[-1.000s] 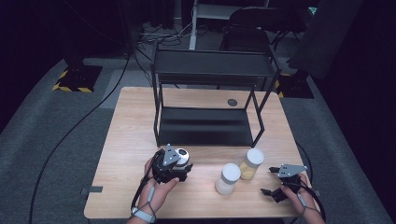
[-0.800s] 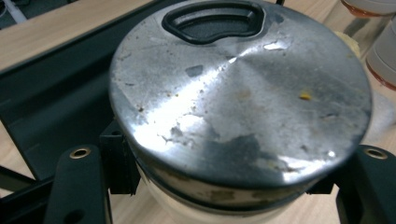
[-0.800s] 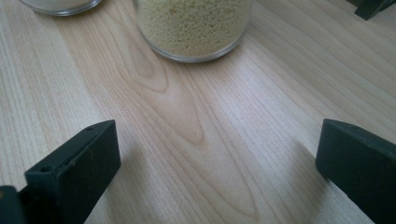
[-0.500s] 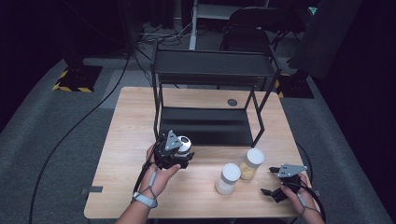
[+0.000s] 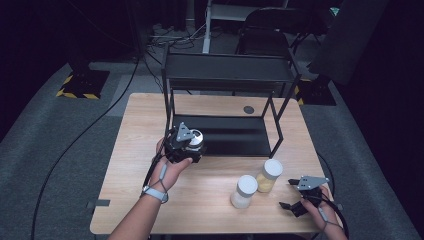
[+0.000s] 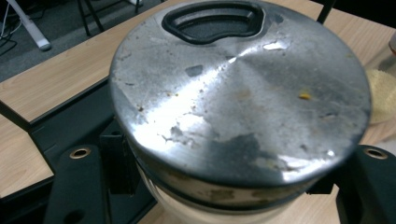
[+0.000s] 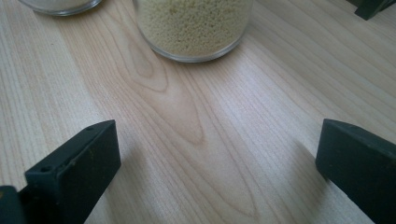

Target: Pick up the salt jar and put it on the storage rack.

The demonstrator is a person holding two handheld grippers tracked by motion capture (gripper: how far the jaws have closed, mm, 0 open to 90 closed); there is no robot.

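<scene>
— Looking from the left, the left gripper (image 5: pixel 192 145) has its jaws clamped on a jar with a scuffed metal lid (image 6: pixel 240 88), carried at the front left corner of the black rack (image 5: pixel 227 75), probably bound for its lower shelf (image 5: pixel 235 135).

— And right of the rack's front edge?

— Two more jars wait on the table (image 5: pixel 130 165), one pale (image 5: pixel 244 191), one with yellow grain (image 5: pixel 269 175). Further right, the right gripper (image 5: pixel 294 195) rests low with jaws wide apart, holding nothing, seemingly ready for the yellow one.
</scene>
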